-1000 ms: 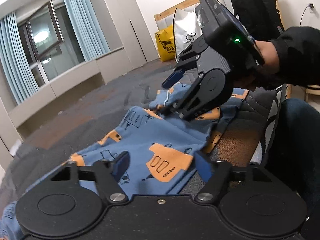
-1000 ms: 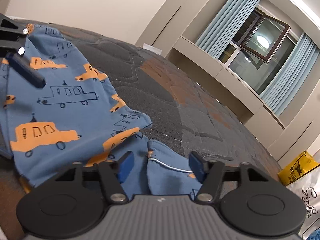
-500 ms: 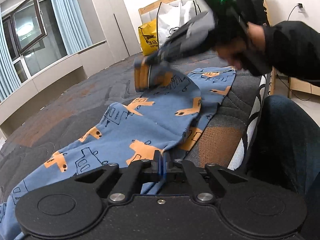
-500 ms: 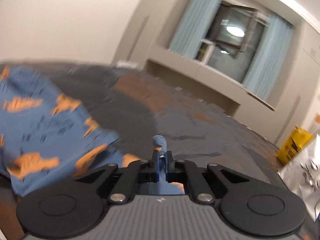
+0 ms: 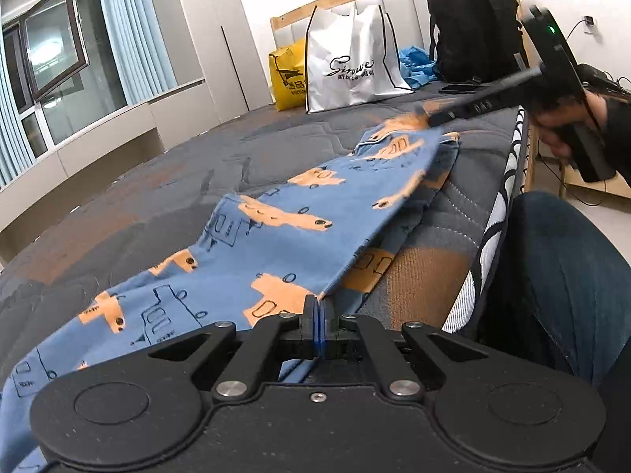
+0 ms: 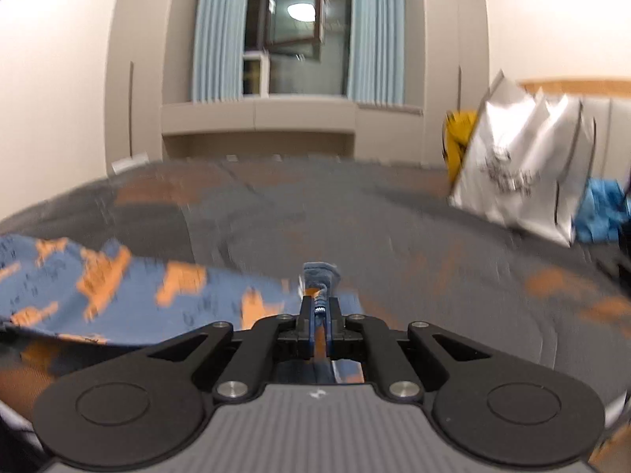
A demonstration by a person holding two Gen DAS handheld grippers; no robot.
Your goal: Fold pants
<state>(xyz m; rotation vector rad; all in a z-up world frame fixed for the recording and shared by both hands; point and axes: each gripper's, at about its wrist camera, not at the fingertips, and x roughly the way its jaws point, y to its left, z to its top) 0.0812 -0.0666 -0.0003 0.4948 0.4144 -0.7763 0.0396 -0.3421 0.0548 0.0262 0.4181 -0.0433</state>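
Blue pants [image 5: 276, 244] printed with orange cars lie stretched along the near edge of a grey quilted bed [image 5: 165, 181]. My left gripper [image 5: 318, 315] is shut on their near edge, the cloth pinched between its blue pads. My right gripper [image 5: 428, 118], seen from the side in the left wrist view, holds the far end of the pants slightly lifted. In the blurred right wrist view that gripper [image 6: 320, 307] is shut on a bunched corner of the pants [image 6: 118, 291], which trail off to the left.
A white shopping bag [image 5: 351, 63], a yellow bag [image 5: 288, 75], crumpled blue cloth [image 5: 414, 63] and a black backpack [image 5: 473, 23] stand by the headboard. A person's denim-clad leg [image 5: 560, 276] is beside the bed edge at right. A window with curtains [image 6: 295, 27] lies beyond the bed.
Both grippers closed on the pants. My right gripper then rolled and swept away toward the headboard, pulling the cloth out long between the two grips.
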